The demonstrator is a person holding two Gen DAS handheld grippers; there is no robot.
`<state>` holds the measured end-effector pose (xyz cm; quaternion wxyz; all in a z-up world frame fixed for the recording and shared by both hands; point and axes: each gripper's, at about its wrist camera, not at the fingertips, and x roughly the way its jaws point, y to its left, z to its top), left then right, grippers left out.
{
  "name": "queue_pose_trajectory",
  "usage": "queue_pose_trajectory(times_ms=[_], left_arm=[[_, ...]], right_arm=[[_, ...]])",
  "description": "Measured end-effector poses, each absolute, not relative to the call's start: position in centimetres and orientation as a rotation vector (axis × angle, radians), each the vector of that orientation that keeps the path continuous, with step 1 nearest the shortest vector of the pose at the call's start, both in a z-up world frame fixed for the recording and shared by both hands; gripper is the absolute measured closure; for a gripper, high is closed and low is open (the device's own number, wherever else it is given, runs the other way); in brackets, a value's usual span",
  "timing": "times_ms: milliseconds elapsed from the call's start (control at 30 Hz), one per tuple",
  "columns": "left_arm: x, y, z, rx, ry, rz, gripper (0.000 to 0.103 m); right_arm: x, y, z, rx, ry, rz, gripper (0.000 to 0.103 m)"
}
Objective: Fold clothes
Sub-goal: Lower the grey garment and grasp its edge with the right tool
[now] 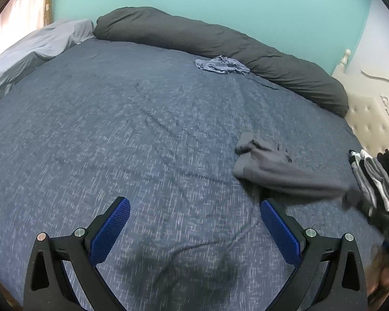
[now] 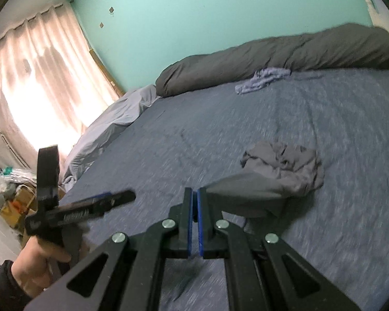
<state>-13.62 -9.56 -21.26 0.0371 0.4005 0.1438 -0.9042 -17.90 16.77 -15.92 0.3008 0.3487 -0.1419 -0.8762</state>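
Note:
A crumpled grey garment [image 2: 285, 171] lies on the blue bedspread [image 2: 246, 119]. One edge of it is pulled taut toward my right gripper [image 2: 194, 202], which is shut on that edge. In the left wrist view the same grey garment [image 1: 272, 165] stretches off to the right into a dark blur. My left gripper [image 1: 195, 207] hovers wide open over bare bedspread [image 1: 116, 129], left of the garment, with nothing between its blue pads [image 1: 116, 228]. The right wrist view shows the left gripper [image 2: 90, 173] held in a person's hand [image 2: 36, 256]. A small light-blue garment [image 1: 221, 64] lies far back.
A long dark grey bolster [image 1: 207, 41] runs along the teal wall. A pale sheet [image 1: 39, 46] is bunched at the far left corner. A pile of black, grey and white clothes [image 1: 376, 181] sits at the right by the padded headboard [image 1: 368, 119]. A curtained window [image 2: 39, 77] and floor clutter [image 2: 10, 194] are to the left.

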Motion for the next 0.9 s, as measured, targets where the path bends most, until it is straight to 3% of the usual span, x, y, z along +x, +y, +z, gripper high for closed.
queue_pose_trajectory(times_ms=[400, 467, 533, 567, 900], left_arm=[[-12.0, -8.5, -23.7, 1.259, 0.454, -2.814, 0.0], [-12.5, -8.3, -24.7, 1.284, 0.447, -2.818, 0.0], [-13.1, -8.2, -25.6, 1.295, 0.438, -2.816, 0.0], [-13.4, -8.2, -26.1, 1.298, 0.442, -2.813, 0.0], [-17.8, -7.3, -30.4, 1.36, 0.439, -2.82, 0.0]], right_arm=[[-13.4, 16.5, -22.4, 1.112, -0.399, -2.286, 0.096], [-13.4, 17.3, -22.5, 1.099, -0.39, -2.312, 0.09], [-13.6, 18.4, -22.6, 1.078, -0.406, -2.341, 0.066], [-14.3, 19.0, -22.7, 1.075, -0.434, -2.348, 0.061], [-23.4, 21.8, -25.2, 1.083, -0.614, -2.423, 0.053]])
